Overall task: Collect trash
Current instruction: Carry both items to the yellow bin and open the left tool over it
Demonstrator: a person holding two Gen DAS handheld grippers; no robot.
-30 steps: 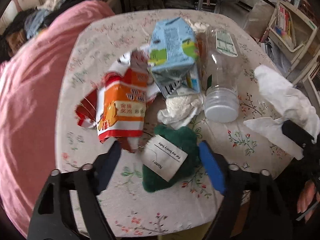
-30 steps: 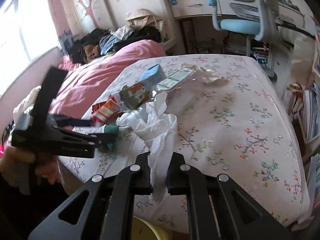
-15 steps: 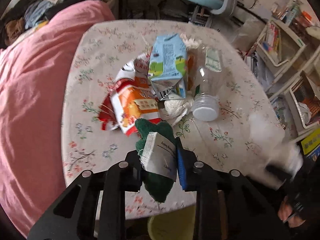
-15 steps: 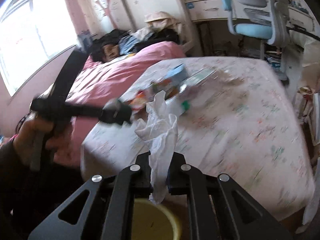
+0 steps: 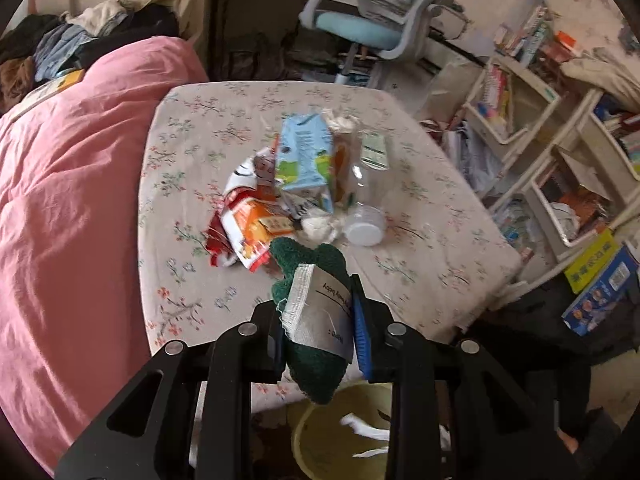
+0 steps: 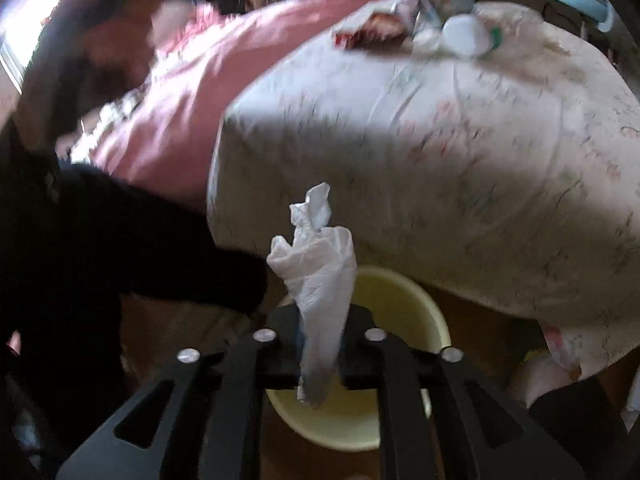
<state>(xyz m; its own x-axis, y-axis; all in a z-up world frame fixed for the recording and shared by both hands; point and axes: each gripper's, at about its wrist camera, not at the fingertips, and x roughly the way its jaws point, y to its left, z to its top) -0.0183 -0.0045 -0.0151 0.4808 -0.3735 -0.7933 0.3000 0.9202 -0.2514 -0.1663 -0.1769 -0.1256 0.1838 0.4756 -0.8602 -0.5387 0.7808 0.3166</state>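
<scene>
Tissue point(image 6: 316, 280) is hanging between the jaws of the right gripper point(image 6: 320, 356), long axis running up and down along the fingers, lower tail dangling straight over the mouth of the yellow bin point(image 6: 404, 304). Those jaws have just been opening; the paper is still sitting between them, though whether the pads are still pressing on it I cannot tell (the frame is blurred with motion). Everything the coming move turns on is that plumb line: tissue above, bin directly below, so a release should be dropping it inside rather than onto the floor.

Relative to the bin, the flowered table point(image 5: 420, 248) is standing just behind and above, its cloth edge hanging past the far rim. The left gripper point(image 5: 318, 340) is clamped narrow on a dark green sock point(image 5: 316, 364) with a pale label, the sock's length hanging downward past the table's near edge toward the bin's rim point(image 5: 304, 420), where white scraps are already lying inside. By my reading the right gripper is the nearer to the bin's centre, the left one coming second.

Farther back from the bin, on the table's middle, the remaining trash is waiting: blue carton point(image 5: 306, 160), orange wrapper point(image 5: 252, 232), clear bottle point(image 5: 366, 208) lying on its side, and a crumpled white wad point(image 5: 320, 226) between them.
</scene>
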